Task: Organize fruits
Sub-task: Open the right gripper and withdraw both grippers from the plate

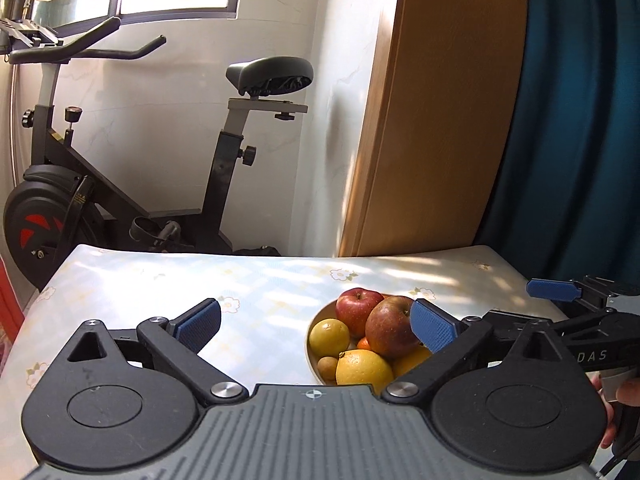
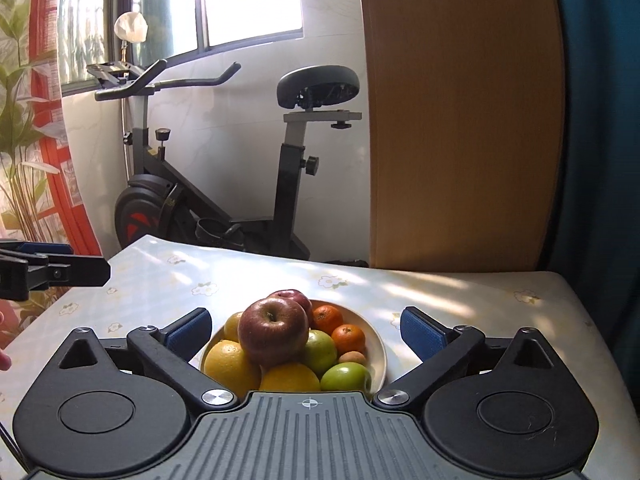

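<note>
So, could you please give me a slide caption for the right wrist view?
Open right gripper above a bowl piled with apples, oranges and tangerines; exercise bike behind.

Floral-clothed table (image 2: 460,292) bears one fruit bowl (image 2: 378,346).

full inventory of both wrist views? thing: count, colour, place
bowl: 1, cream, on the table, full of fruit
apples: 2, red, top of the pile
green apples: 2, green, right side of bowl
oranges: 3 visible, yellow-orange, near and left side
tangerines: 2, deep orange, far right side
small brown fruit: 1, tan, near the right rim
table: 1, pale floral cover
exercise bike: 1, black, behind table
wooden panel: 1, tan, right of bike
curtain: 1, blue, far right
left gripper: open, empty
right gripper: open, empty
hand: holding the right gripper
</note>
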`<state>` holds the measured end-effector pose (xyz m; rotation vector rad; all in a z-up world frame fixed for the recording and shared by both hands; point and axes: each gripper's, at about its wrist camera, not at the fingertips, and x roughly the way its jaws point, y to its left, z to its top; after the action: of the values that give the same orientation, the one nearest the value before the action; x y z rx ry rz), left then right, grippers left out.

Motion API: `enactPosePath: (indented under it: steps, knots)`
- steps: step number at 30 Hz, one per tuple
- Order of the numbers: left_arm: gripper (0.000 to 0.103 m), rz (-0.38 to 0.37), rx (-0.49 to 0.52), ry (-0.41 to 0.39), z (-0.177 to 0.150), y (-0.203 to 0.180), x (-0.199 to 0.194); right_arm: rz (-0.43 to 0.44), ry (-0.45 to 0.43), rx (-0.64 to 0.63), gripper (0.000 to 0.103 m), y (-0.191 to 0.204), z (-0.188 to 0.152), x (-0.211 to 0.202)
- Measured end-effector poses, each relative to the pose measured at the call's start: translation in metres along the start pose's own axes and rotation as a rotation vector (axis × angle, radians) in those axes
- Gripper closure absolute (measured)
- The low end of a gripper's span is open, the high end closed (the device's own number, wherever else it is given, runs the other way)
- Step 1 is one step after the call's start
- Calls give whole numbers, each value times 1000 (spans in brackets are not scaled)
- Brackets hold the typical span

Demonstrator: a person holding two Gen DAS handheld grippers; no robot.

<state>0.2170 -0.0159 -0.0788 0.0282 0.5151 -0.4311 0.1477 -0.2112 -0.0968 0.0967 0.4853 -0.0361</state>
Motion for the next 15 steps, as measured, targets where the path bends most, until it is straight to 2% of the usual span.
enactPosePath:
  steps: [4, 15]
  knots:
    - [0, 7, 37, -28, -4, -4, -22, 3, -35, 44, 0, 2, 3, -23]
    - [0, 90, 5, -137, 8, -6, -94, -32, -73, 85, 0, 32, 7, -84]
